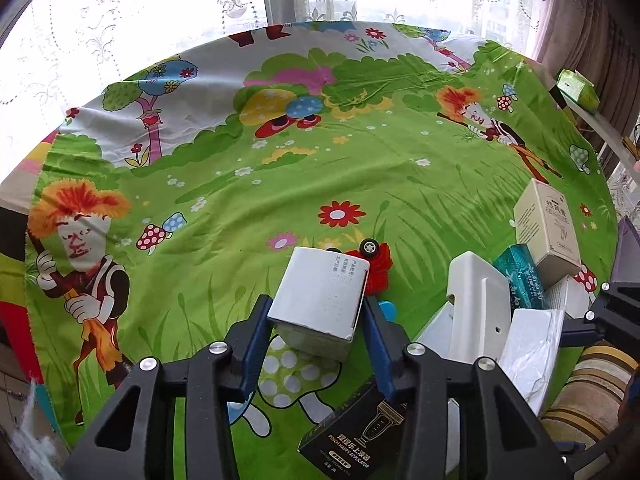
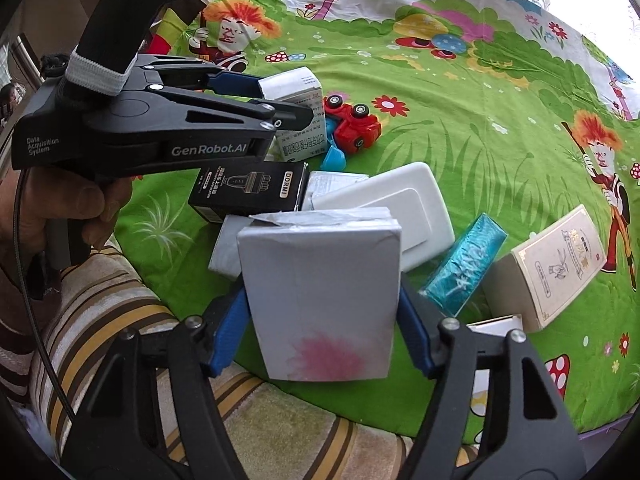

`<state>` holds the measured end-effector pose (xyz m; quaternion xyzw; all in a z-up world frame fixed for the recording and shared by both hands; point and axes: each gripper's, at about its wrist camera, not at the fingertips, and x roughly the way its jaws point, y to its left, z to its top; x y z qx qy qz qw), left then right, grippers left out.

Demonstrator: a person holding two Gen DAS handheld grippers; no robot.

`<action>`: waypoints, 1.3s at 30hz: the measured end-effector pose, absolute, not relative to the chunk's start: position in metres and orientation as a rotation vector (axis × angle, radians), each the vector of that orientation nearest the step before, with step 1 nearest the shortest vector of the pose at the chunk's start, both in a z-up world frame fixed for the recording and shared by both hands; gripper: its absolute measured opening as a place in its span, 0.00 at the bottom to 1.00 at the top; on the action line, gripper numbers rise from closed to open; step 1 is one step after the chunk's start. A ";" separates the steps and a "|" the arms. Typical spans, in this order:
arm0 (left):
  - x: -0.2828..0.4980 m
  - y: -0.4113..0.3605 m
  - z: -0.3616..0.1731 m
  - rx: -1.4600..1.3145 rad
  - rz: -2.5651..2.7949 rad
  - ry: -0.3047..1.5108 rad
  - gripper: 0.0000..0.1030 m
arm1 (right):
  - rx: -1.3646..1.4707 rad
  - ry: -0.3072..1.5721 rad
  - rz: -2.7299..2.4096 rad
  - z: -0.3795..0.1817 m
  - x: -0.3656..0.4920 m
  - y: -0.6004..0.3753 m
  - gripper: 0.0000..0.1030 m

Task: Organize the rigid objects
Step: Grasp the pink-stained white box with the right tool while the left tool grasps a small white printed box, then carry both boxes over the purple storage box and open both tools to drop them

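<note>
two handheld grippers work over a green cartoon-print cloth [image 1: 304,168] spread on a surface beside a striped fabric cushion [image 2: 132,320]. nearest in the right wrist view, the right gripper [image 2: 322,320] has its blue pads on the two side edges of a flat grey-white cardboard box with a pink smudge [image 2: 320,300]; the jaws are clamped on this box, which stands upright and tilted slightly back, at the cloth's near edge. directly behind it lie a second pale grey box [image 2: 226,248], a white rounded plastic case [image 2: 400,208] and a black carton with a printed applicator drawing [image 2: 248,190], all touching or overlapping in one cluster. to the right of the cluster a teal glossy carton [image 2: 466,264] leans beside a cream carton with dark lettering [image 2: 548,268]. in the left wrist view, the left gripper [image 1: 318,320] has its blue pads against both sides of a small white carton with printed text [image 1: 320,300]; the jaws are clamped on this carton, which is tilted, with its lower corner near the cloth. the person's hand [image 2: 52,208] grips the handle of this gripper. just beyond the small carton a red toy car [image 2: 354,124] lies overturned with its wheels up, next to a small blue plastic piece [image 2: 334,158]. farther off the cloth is bare, ending at a window with lace curtains [image 1: 120,20]; a green packet [image 1: 578,88] rests on a ledge at the far right.
</note>
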<state>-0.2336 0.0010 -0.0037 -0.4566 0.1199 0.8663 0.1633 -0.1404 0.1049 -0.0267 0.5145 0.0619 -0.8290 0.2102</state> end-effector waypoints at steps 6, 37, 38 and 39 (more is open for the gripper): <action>-0.224 -0.007 0.006 -1.281 2.500 0.275 0.43 | 1.392 0.139 -2.345 -0.018 -0.133 0.113 0.68; -0.095 0.092 0.069 -1.019 2.361 -0.033 0.43 | 1.315 -0.157 -2.651 0.031 -0.030 0.256 0.68; -0.093 0.099 0.070 -1.019 2.345 -0.036 0.43 | 1.317 -0.169 -2.665 0.033 -0.026 0.265 0.68; -0.090 0.105 0.070 -1.020 2.327 -0.039 0.43 | 1.318 -0.180 -2.679 0.034 -0.023 0.273 0.68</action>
